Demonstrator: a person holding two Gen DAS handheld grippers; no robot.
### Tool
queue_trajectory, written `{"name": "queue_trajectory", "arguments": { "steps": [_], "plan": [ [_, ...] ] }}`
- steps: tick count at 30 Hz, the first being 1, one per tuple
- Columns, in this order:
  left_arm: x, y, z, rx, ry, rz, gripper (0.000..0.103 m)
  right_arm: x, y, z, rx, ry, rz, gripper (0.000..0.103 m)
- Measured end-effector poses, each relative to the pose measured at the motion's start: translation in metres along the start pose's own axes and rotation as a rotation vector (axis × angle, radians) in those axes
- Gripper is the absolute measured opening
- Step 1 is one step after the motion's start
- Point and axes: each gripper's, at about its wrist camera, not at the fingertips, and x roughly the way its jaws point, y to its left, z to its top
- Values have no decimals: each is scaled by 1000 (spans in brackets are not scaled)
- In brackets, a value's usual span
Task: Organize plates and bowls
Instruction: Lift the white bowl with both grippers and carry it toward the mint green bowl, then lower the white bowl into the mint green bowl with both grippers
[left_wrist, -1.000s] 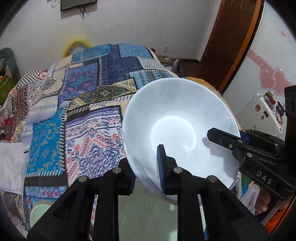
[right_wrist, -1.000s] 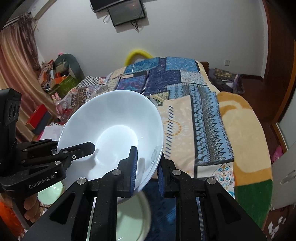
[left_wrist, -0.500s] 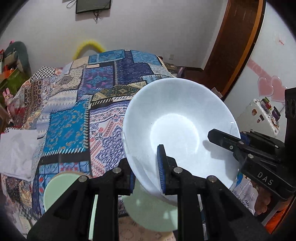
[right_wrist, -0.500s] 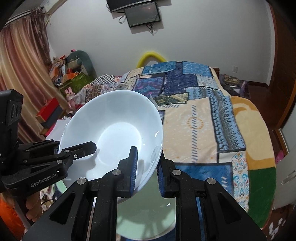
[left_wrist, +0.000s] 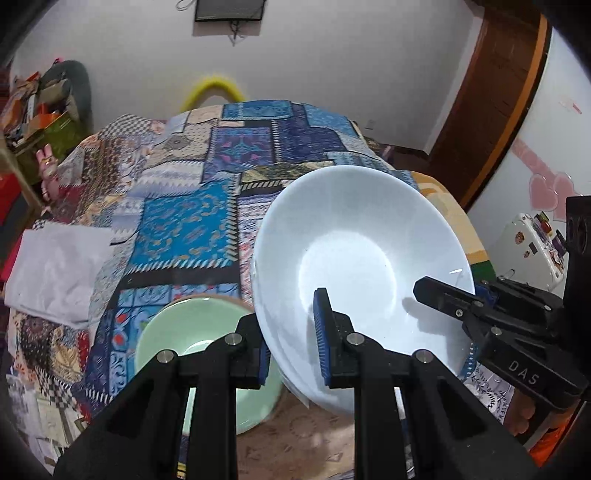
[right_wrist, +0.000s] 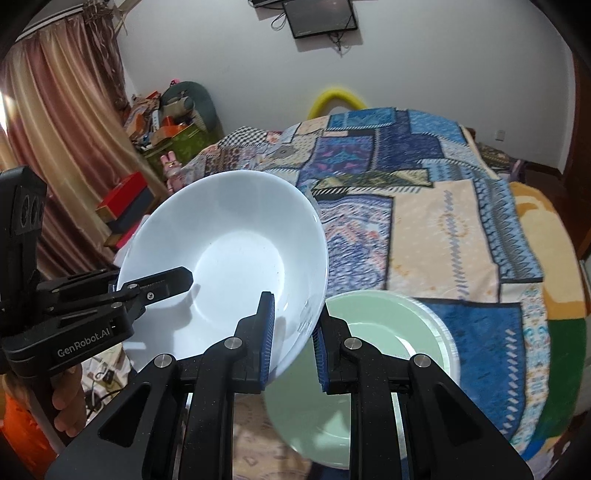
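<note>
Room beyond the dishes, crowded near the fingers

The white bowl (left_wrist: 364, 273) blocks 1 o'clock, the green plate (left_wrist: 207, 354) 9 o'clock; the patchwork bed (left_wrist: 192, 229) lies bare toward 11 o'clock, apart from a white cloth (left_wrist: 55, 269).

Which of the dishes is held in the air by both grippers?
The white bowl, tilted, its rim pinched by both grippers. The pale green dish lies below on the bed.
</note>
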Motion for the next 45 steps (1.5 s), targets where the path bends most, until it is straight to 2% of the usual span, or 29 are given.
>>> {"name": "queue_trajectory", "arguments": {
  "steps": [13,24,34,41,45],
  "plan": [
    [12,54,-30,-66,49,48,20,44,29,-15,5,80,74,18],
    [29,88,-55,-117,108,72,20,73,49,-28,-13,153,95,18],
    [43,105,-69,-138,139,91,20,93,55,-35,-12,206,112,18],
    [46,115,-75,-152,143,88,20,96,60,-35,-25,207,115,18],
    [46,114,-73,-136,134,114,20,97,60,-34,-33,204,95,19]
  ]
}}
